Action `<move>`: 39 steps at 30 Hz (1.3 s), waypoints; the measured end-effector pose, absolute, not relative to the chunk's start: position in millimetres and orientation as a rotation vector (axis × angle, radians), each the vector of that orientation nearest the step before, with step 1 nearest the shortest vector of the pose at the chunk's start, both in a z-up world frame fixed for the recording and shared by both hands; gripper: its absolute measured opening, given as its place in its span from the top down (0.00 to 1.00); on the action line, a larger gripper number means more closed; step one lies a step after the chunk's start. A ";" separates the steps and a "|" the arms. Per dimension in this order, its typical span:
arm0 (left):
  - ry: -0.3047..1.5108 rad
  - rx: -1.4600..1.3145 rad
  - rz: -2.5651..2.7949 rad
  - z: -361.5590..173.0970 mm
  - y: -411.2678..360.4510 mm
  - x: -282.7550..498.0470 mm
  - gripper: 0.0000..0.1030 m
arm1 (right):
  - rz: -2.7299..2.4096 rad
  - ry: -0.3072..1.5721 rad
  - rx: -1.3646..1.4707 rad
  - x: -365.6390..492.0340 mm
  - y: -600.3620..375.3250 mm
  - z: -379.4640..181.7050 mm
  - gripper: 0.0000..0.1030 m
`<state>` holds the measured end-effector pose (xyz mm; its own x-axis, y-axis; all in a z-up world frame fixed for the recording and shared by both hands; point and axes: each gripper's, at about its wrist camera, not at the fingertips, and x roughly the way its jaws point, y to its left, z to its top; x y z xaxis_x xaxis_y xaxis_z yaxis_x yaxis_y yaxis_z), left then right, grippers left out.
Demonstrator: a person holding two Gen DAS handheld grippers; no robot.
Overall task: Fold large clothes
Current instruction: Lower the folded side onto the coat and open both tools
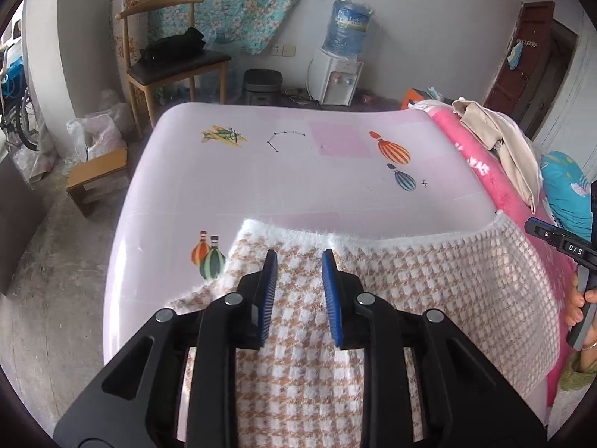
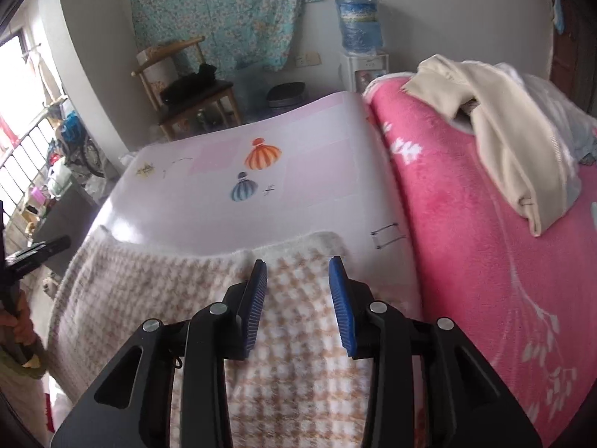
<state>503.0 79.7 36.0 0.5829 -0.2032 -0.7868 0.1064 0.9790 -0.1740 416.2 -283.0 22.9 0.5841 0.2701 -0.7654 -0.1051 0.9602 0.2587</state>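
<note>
A fuzzy tan-and-white houndstooth garment (image 1: 410, 291) lies spread on a pale pink sheet with balloon prints (image 1: 298, 171). Its white far edge runs across the middle of the left wrist view. My left gripper (image 1: 299, 255) is open and empty, hovering over the garment's left part. My right gripper (image 2: 298, 263) is open and empty over the garment (image 2: 294, 336) near its right end. The right gripper's handle, held in a hand, shows at the right edge of the left wrist view (image 1: 567, 250). The left gripper's handle shows at the left edge of the right wrist view (image 2: 33, 254).
A pink floral blanket (image 2: 466, 231) covers the bed on the right, with a cream garment (image 2: 503, 138) piled on it. Beyond the bed stand a wooden chair (image 1: 175, 67), a water dispenser (image 1: 339, 74) and a small wooden stool (image 1: 99, 179).
</note>
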 end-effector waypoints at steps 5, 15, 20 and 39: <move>1.076 -0.203 -0.104 -15.2 101.3 527.6 0.72 | 0.181 1.050 0.341 444.7 -299.1 -15.0 0.73; 0.901 -0.101 -0.160 53.6 100.3 416.4 0.67 | 0.133 0.912 0.164 334.0 -300.7 45.9 0.68; 1.069 -0.199 -0.214 4.5 91.3 371.4 0.67 | 0.187 1.033 0.159 277.4 -289.8 5.7 0.67; 0.901 -0.003 -0.136 13.2 57.5 288.4 0.52 | 0.089 0.991 0.023 211.8 -234.3 4.1 0.53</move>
<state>288.4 57.5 13.2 0.6131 -0.1193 -0.7809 0.1167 0.9914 -0.0599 211.8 -234.3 4.1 0.5446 0.0853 -0.8344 -0.0646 0.9961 0.0597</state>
